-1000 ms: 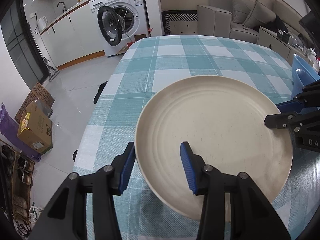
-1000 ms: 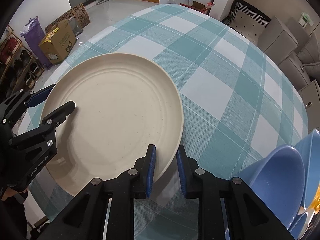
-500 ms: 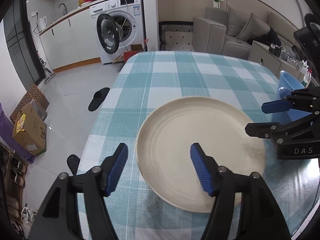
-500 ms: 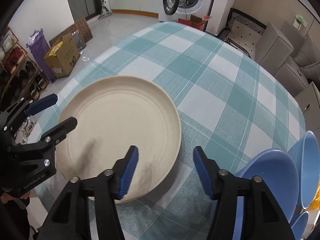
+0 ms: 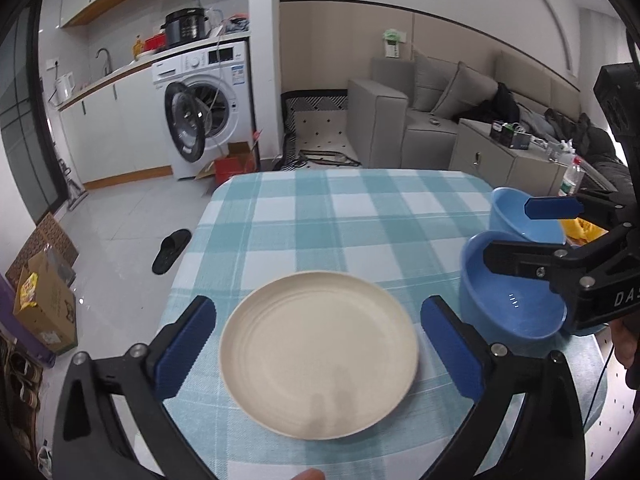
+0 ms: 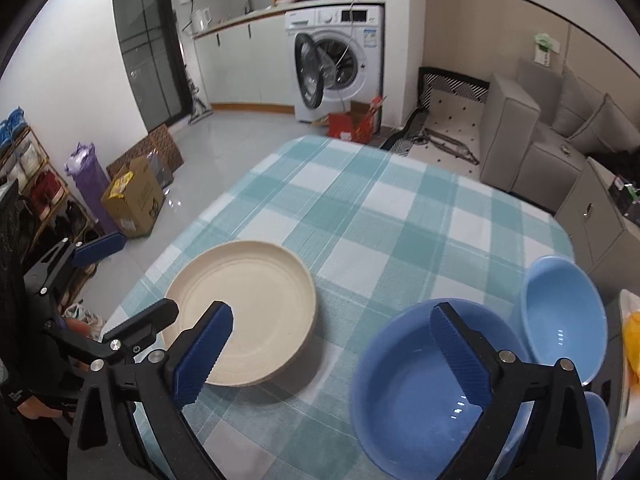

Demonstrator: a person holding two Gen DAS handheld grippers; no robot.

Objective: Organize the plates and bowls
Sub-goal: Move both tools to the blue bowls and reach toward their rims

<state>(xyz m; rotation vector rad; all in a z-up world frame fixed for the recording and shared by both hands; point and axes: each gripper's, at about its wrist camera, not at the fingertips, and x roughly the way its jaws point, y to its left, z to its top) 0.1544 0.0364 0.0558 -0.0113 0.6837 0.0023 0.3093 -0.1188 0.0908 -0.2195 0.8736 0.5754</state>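
Both hand-held grippers, left (image 5: 318, 340) and right (image 6: 332, 350), have just been opening and now gape wide, holding nothing. The cream plate (image 5: 319, 354) lies below the left one, near the desk (image 5: 360, 208) edge. A careless regrasp could nudge it off, and the right could knock the 2 blue bowls (image 6: 436, 384) beneath it.

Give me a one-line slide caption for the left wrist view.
Open left gripper above a cream plate on the checked tablecloth, two blue bowls at right.

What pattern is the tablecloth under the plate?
Teal-and-white checked tablecloth; clearest in the right wrist view.
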